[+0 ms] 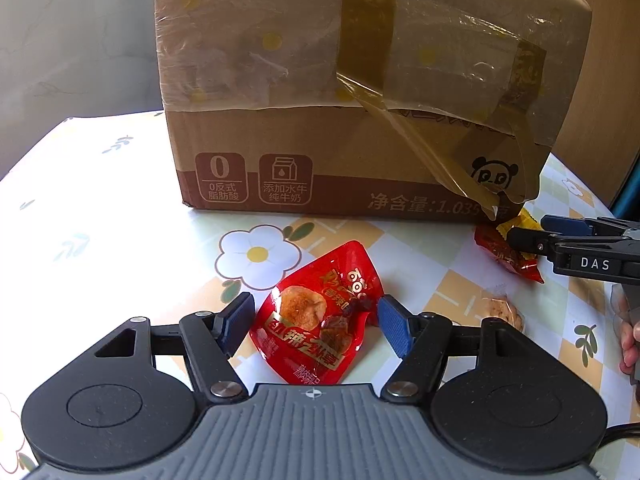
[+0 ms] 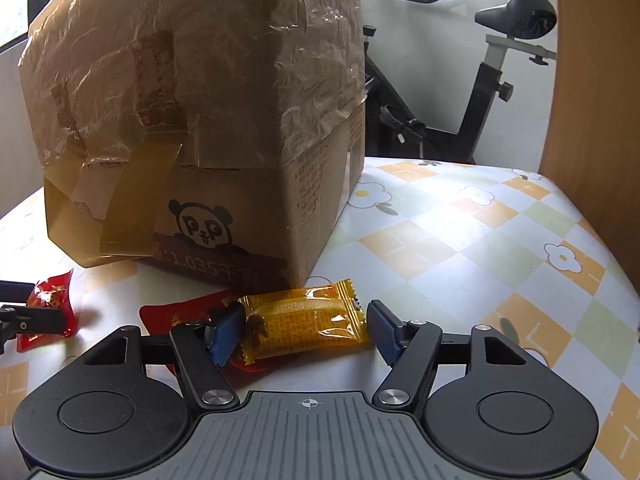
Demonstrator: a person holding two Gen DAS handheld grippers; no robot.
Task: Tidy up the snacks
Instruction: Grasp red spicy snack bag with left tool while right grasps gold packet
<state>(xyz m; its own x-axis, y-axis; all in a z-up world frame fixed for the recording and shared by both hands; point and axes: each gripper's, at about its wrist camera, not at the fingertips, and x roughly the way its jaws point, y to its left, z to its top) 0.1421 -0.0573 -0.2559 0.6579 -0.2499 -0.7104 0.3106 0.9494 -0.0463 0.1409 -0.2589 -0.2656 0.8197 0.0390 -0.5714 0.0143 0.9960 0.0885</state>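
On the flowery tablecloth (image 2: 460, 240), right in front of the taped-up cardboard box (image 1: 320, 100), both grippers were lined up on snacks but hadn't grabbed anything. The left gripper (image 1: 316, 322) sat wide open around a red snack pouch (image 1: 316, 320), with neither blue pad pressing the foil. The right gripper (image 2: 302, 328) was open around a yellow wrapped bar (image 2: 308, 320) lying partly over another red packet (image 2: 180, 314) by the box corner; its left pad looked close to the wrapper's crimped end, the right one just clear. A small pale snack (image 1: 502, 310) sat off to the side. Seemed like the pick-up step to me, so next up was probably closing squarely on each packet, then lifting toward the box.
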